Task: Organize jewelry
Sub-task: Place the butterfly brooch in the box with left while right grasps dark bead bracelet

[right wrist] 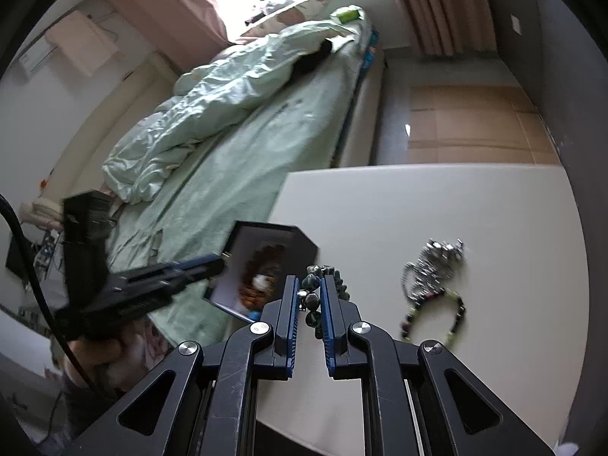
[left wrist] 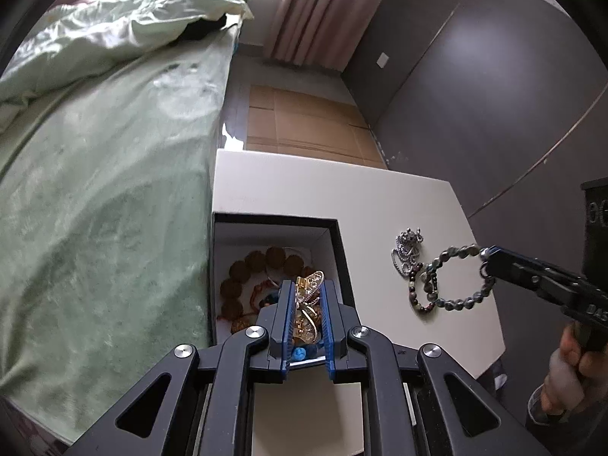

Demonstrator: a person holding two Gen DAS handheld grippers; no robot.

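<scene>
Your worktop [left wrist: 304, 190] carries the black box [left wrist: 338, 250], directly under your left gripper [left wrist: 307, 296], whose fingers are clamped on a gold filigree piece [left wrist: 309, 304] above the wooden-bead bracelet [left wrist: 258, 262] already inside. Let go carelessly and it could snag those beads. Your right gripper [right wrist: 308, 296] has its fingers clamped on the grey bead bracelet [left wrist: 459, 277]; part of the loop appears to rest beside the silver chain [left wrist: 407, 247] and dark bead strand [left wrist: 418, 288], so lifting may drag them toward the edge.
</scene>
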